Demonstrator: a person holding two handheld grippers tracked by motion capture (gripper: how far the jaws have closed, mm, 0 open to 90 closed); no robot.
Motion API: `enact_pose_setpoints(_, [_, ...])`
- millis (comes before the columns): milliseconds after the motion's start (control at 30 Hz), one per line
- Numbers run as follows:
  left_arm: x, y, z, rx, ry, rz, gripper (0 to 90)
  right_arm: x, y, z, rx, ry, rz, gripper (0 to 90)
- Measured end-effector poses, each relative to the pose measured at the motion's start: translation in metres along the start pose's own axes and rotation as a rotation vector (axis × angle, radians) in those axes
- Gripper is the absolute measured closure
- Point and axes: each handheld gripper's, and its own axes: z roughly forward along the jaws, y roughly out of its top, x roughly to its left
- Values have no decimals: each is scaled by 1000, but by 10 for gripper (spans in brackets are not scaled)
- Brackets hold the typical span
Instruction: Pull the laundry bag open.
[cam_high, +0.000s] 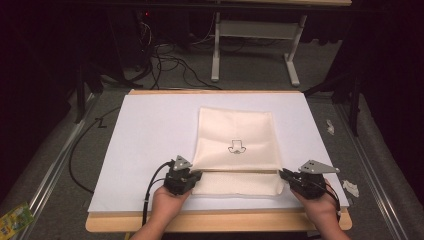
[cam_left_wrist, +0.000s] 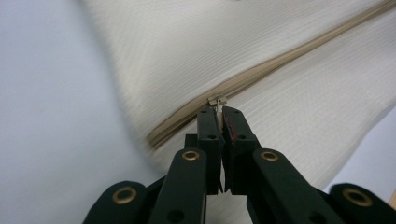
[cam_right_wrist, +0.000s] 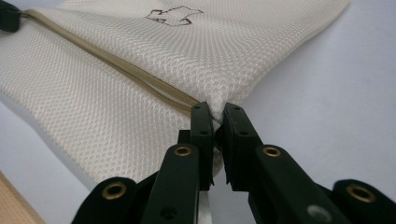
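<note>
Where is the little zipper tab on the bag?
The zipper tab sits at the bag's near-left end, pinched by the left gripper, in the left gripper view.

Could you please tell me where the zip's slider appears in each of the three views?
High view: at the bag's near left corner, hidden by the left gripper.
Left gripper view: the slider sits at centre, its tab pinched between the fingers.
Right gripper view: far up the zip at top left, where the other gripper's black tip covers it.
Shared landmark: the tan zip line.
</note>
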Motion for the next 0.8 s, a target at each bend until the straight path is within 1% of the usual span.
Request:
enact_pose_setpoints(67, [7,-6,-4,0,6,-9,873,-3,-1,0,1,-10,5,849])
enact_pose_setpoints(133, [14,-8,-6,15,1,-2,873,-6,-1,1,-1,-17,13,848])
enact_pose_setpoints(167, [14,-8,-6,15,1,-2,873,-6,-1,1,-1,-17,13,848])
enact_pose_setpoints(200, [16,-7,-8,10,-8,-5,873,-9,0,2,-4,-17,13,848])
enact_pose_setpoints(233, [16,-7,-8,10,-8,-5,873,-9,0,2,-1,-16,14,847])
enact_pose_setpoints(267, [16,-7,-9,9,-9,6,872,-9,1,3,-2,-20,13,848])
enact_pose_setpoints(367, [15,-8,-9,15,-17,12,871,-11,0,4,-4,-25,7,845])
enact_pose_setpoints(400, [14,-10,-7,25,-28,30,869,-11,0,4,-7,-26,7,841])
enact_pose_setpoints(433, [13,-10,-7,27,-41,40,864,-11,-1,3,-4,-34,14,830])
enact_pose_setpoints(467, [14,-11,-8,19,-52,44,852,-11,-3,3,-14,-38,9,802])
enact_pose_setpoints(500, [14,-10,-10,-2,-66,38,789,-11,-4,2,-19,-44,8,763])
enact_pose_setpoints(533, [16,-10,-12,-24,-71,30,707,-12,-5,2,-21,-38,13,722])
enact_pose_setpoints(567, [16,-10,-12,-24,-71,30,653,-12,-6,0,-28,-32,19,674])
enact_pose_setpoints(600, [20,-8,-19,-71,-52,16,623,-13,-6,-1,-41,-31,22,628])
enact_pose_setpoints(633, [23,-8,-23,-94,-29,9,582,-13,-6,-3,-51,-33,30,587])
enact_pose_setpoints(667, [25,-8,-26,-113,-6,6,536,-14,-6,-4,-65,-32,28,537])
enact_pose_setpoints(700, [28,-8,-29,-128,24,9,488,-15,-6,-5,-78,-30,28,469])
enact_pose_setpoints(733, [32,-8,-32,-147,58,22,440,-17,-6,-6,-89,-37,33,389])
enact_pose_setpoints(767, [36,-9,-35,-168,94,42,390,-20,-6,-7,-90,-49,31,329])
enact_pose_setpoints(800, [40,-10,-39,-186,143,75,345,-23,-7,-8,-91,-70,35,267])
